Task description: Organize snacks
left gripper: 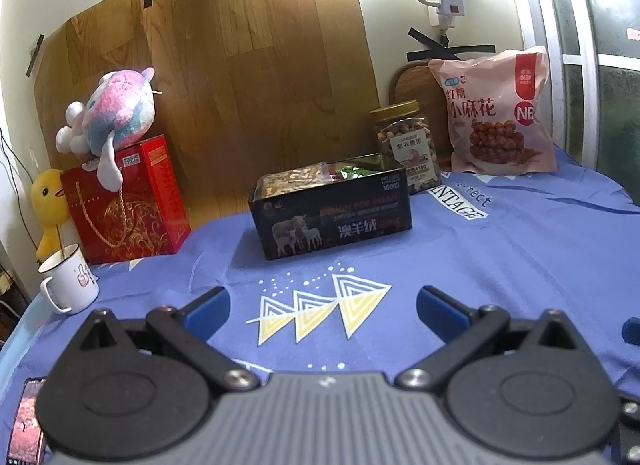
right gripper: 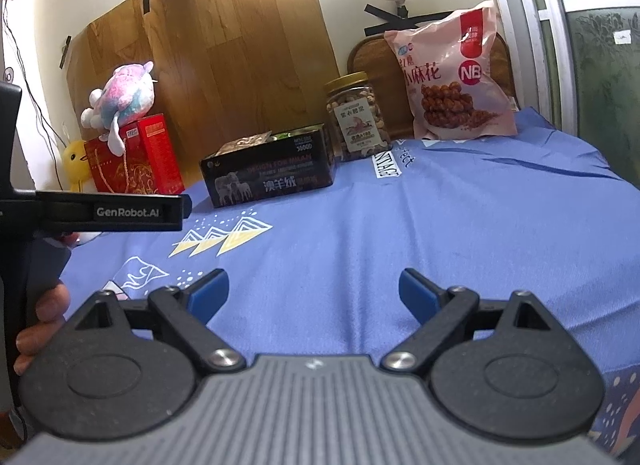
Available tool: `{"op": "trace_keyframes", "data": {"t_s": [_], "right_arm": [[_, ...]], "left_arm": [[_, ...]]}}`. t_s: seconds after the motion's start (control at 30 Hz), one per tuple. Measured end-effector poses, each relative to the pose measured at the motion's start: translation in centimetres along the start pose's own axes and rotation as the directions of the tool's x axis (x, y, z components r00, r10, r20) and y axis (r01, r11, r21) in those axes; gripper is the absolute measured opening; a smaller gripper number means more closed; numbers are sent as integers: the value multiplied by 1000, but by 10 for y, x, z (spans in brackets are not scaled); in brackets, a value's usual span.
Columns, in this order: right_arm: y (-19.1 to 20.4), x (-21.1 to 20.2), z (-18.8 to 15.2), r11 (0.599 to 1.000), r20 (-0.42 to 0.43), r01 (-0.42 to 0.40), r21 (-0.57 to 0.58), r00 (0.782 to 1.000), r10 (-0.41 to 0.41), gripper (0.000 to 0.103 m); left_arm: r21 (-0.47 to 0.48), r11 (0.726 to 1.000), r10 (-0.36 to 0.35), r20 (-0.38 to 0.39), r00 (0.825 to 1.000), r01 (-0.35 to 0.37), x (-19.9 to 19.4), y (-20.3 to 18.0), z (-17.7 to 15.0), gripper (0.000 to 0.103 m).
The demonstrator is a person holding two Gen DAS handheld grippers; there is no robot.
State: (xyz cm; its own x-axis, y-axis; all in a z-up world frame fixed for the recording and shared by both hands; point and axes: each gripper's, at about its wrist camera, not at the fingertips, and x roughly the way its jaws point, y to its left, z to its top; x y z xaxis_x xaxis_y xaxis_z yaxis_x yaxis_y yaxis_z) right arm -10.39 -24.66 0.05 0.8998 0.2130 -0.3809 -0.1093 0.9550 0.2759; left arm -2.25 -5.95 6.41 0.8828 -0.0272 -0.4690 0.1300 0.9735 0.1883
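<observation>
Both blue-padded grippers, left gripper (left gripper: 323,303) and right gripper (right gripper: 314,291), hover with fingers spread and empty above the blue printed cloth (right gripper: 440,225), probably between picks. Far ahead, the black open-topped cardboard box (left gripper: 332,217) already holds snack packets, while the gold-lidded clear jar of nuts (left gripper: 404,145) and pink snack bag (left gripper: 496,113) wait just behind it. Only the left view shows the white enamel mug (left gripper: 70,281); only the right shows the hand (right gripper: 40,317) gripping the other tool.

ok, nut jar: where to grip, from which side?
Grip the nut jar across its clear body below the gold lid, coming in level from the front-right. It stands upright, the black box crowds its left, and the pink bag leans behind to its right.
</observation>
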Motion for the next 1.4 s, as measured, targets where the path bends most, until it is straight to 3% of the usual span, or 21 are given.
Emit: {"op": "trace_keyframes", "data": {"t_s": [0.37,0.73,1.03,1.4], "right_arm": [[-3,-1,-1,1000,5,-18,14,1000,18,94],[2,2,10,997,11,-56,-45,998,57,94],[12,5,9,993,-7,-96,-65,995,95,94],[13,5,8,993,-4,-105,-51,994,105,94]], "left_arm": [[-29,1000,-11,-49,999,10,2,7,-5,103],[-60,996,68,-32,997,-70,-3,22,-4,103],[-121,992,10,-94,995,-22,-1,34,-5,103],[-128,992,4,-105,995,-18,-3,35,-7,103]]}}
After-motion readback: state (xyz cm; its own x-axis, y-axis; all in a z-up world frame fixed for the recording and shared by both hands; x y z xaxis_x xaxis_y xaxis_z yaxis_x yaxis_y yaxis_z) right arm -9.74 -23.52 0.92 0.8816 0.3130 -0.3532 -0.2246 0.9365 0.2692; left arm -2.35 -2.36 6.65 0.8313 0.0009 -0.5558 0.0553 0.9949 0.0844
